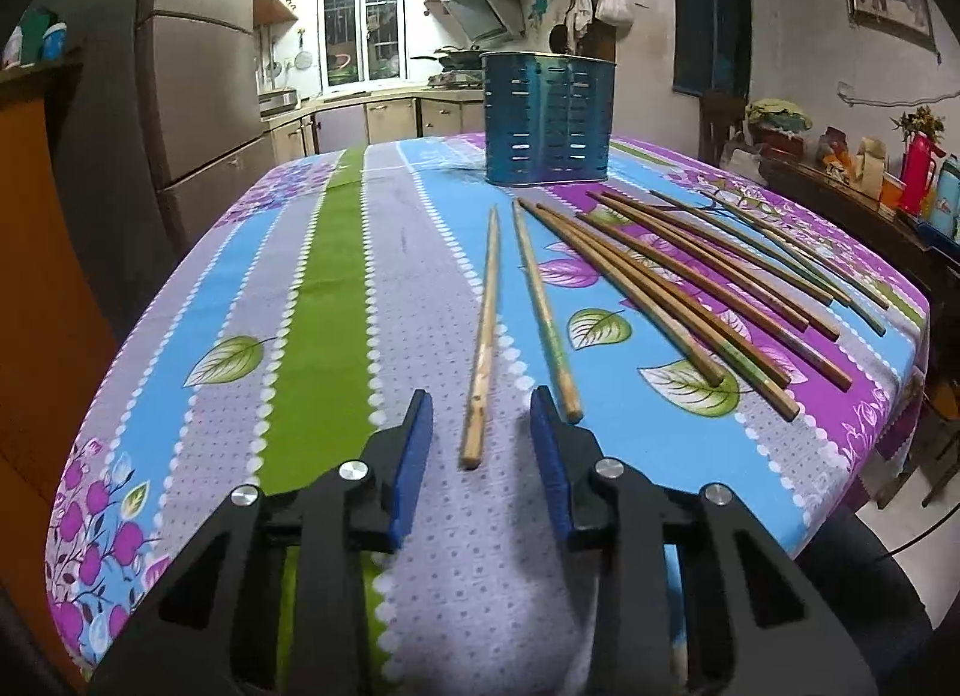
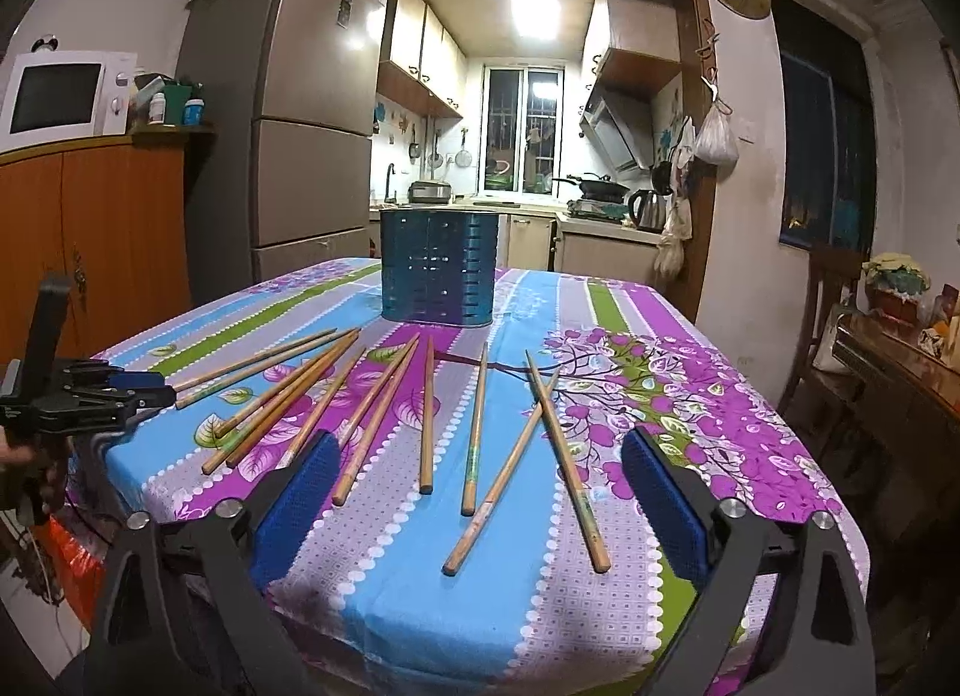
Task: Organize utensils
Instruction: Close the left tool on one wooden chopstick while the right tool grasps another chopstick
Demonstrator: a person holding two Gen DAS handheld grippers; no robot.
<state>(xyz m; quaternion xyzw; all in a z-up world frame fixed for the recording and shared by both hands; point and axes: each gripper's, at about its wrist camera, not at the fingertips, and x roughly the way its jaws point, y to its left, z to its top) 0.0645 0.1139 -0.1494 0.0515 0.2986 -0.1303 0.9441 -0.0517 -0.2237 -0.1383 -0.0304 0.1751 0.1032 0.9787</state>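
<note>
— Chopsticks point(image 2: 426, 411) lie loose across the tablecloth point(image 1: 324, 288), all outside the blue holder point(image 1: 546, 117) at the far end.

— Which first?

— The pale chopstick point(image 1: 483, 342): its near end sits between my left gripper point(image 1: 480, 426) pads, untouched. My right gripper point(image 2: 480, 492) hangs wide, empty. Next: close gently, then lift.
</note>
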